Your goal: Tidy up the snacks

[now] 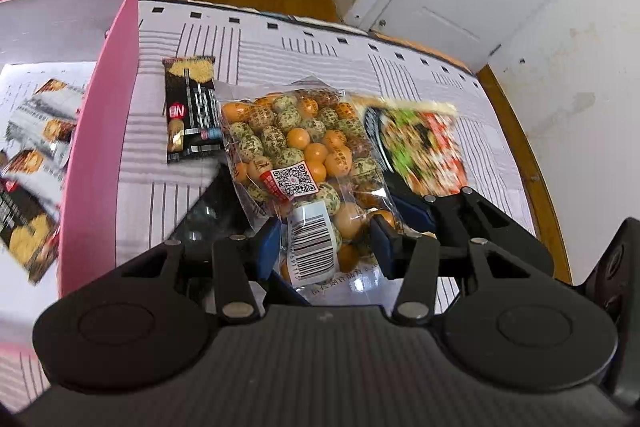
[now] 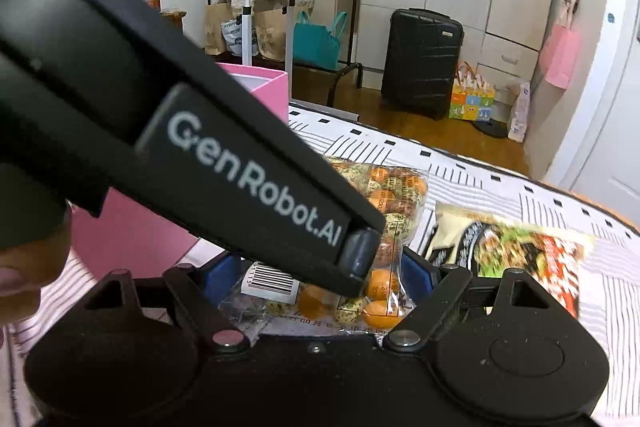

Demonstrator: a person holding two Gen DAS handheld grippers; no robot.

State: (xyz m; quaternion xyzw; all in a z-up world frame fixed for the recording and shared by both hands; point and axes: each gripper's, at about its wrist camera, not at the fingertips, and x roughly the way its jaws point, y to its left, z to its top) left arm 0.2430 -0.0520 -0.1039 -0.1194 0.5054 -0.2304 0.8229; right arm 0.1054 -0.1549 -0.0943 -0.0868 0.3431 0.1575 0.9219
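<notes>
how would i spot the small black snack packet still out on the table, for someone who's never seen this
Find the tall pink box on the striped tablecloth. Just beside its wall lies a small black packet, next to the clear bag of orange and green balls. It is the only dark, narrow wrapper outside the box.

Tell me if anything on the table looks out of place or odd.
Nothing is spilled or torn. Three snacks remain outside the pink box: the clear candy bag gripped by the left gripper, a black packet, and a colourful packet.
</notes>
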